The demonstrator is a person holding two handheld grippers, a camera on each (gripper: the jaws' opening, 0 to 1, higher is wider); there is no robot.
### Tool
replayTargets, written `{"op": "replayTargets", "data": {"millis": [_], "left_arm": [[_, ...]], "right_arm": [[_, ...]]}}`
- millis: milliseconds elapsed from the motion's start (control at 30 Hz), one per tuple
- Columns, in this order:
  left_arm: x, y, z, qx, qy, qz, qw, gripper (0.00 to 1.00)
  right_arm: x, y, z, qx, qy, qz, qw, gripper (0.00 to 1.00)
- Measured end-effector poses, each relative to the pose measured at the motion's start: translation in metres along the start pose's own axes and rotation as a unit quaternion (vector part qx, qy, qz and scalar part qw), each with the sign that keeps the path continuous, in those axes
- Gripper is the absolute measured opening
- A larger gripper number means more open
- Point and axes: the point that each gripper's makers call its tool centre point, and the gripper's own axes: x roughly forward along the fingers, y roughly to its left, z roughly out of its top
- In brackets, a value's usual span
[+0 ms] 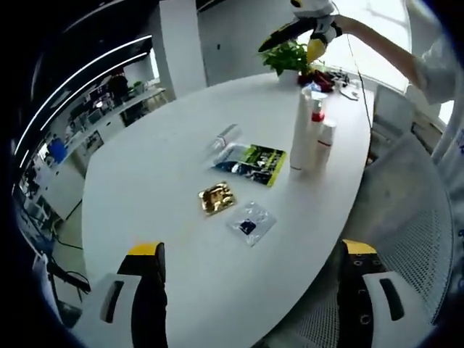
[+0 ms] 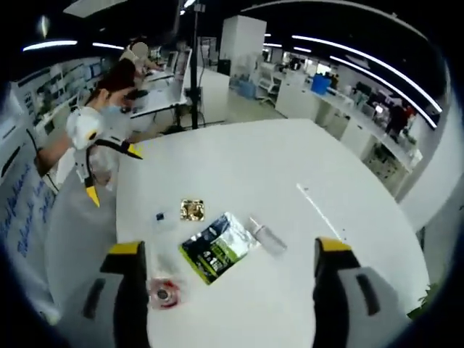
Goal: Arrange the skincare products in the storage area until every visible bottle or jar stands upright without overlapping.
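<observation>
Both grippers, left gripper (image 1: 250, 279) and right gripper (image 2: 228, 272), hover wide open, well apart from the products. Three white bottles (image 1: 312, 134) stand upright near the white table's (image 1: 159, 174) edge; a clear tube (image 1: 223, 138) lies flat beside a green sachet (image 1: 254, 163), with bare tabletop around.

The print on the flat green-and-black foil sachet (image 1: 251, 163) lying mid-way across the white oval desk (image 1: 159, 181) is too small to read in either view. Just beside it, the small clear plastic packet (image 1: 251, 222) holds a dark item too blurred to identify. Behind the sachet, the tall white bottle (image 1: 301, 129) overlaps the red-collared white bottle (image 1: 316, 138) and the shorter white bottle with a red band (image 1: 325, 143), hiding parts of them. In the right gripper view, the left jaw of the right hand-held gripper (image 2: 228, 264) partly covers a red-and-white round top (image 2: 165, 293) near the sachet; what it belongs to cannot be told
</observation>
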Motion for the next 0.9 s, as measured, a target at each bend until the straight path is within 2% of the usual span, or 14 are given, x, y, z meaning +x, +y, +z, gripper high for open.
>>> {"op": "replayTargets", "data": {"millis": [167,300,433,533,667,767,900], "left_arm": [[0.002,0.001,-0.001,-0.003,0.002,-0.002,1.0,0.97],[0.002,0.006,-0.004,-0.01,0.005,-0.003,0.9999,0.97],[0.003,0.012,-0.004,-0.012,0.009,0.0,0.9999,0.97],[0.004,0.013,-0.004,-0.015,0.009,-0.001,0.9999,0.97],[0.008,0.014,-0.004,-0.016,0.012,-0.006,0.9998,0.97],[0.009,0.016,-0.004,-0.018,0.016,-0.005,0.9997,0.97],[0.01,0.016,-0.005,-0.021,0.018,-0.006,0.9996,0.97]], "right_arm": [[0.03,-0.017,-0.01,-0.001,0.031,0.007,0.9995,0.89],[0.053,-0.028,-0.022,-0.022,0.066,0.013,0.9975,0.82],[0.074,-0.043,-0.032,-0.03,0.082,0.018,0.996,0.71],[0.087,-0.051,-0.037,-0.039,0.091,0.023,0.9948,0.58],[0.108,-0.059,-0.043,-0.054,0.103,0.036,0.9926,0.48],[0.122,-0.06,-0.051,-0.056,0.126,0.051,0.9891,0.47],[0.142,-0.063,-0.064,-0.08,0.162,0.066,0.9814,0.46]]}}
